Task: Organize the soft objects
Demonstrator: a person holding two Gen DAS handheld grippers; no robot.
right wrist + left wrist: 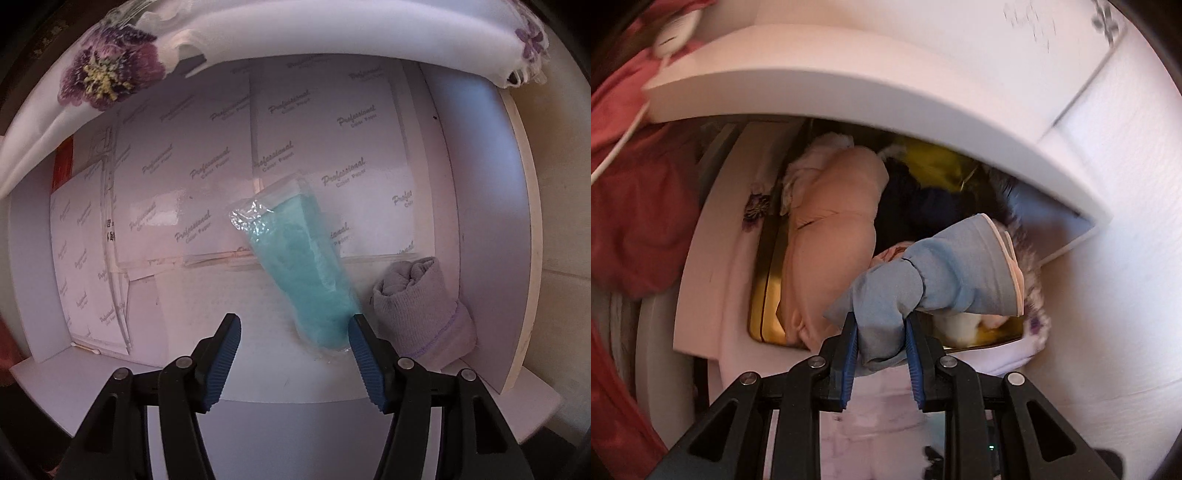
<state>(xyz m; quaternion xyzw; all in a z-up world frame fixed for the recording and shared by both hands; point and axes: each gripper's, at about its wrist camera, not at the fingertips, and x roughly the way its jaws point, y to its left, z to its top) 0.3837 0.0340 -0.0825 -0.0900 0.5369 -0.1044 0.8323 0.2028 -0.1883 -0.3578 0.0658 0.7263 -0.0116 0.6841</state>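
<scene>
White paper sheets (314, 147) (printed "Professional Color Paper") underlie the wrapped teal cloth (310, 280).

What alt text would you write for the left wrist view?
The left gripper is shut on a light blue cloth above a gold bin full of soft items, among them a peach garment. A white shelf arches overhead.

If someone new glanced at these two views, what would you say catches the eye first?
In the left wrist view, the left hand-held gripper pinches a light blue cloth above a gold-rimmed container stuffed with soft things, a peach one foremost. In the right wrist view, a turquoise item in clear wrap lies on a white shelf beside a rolled grey cloth, before the open right hand-held gripper.
</scene>
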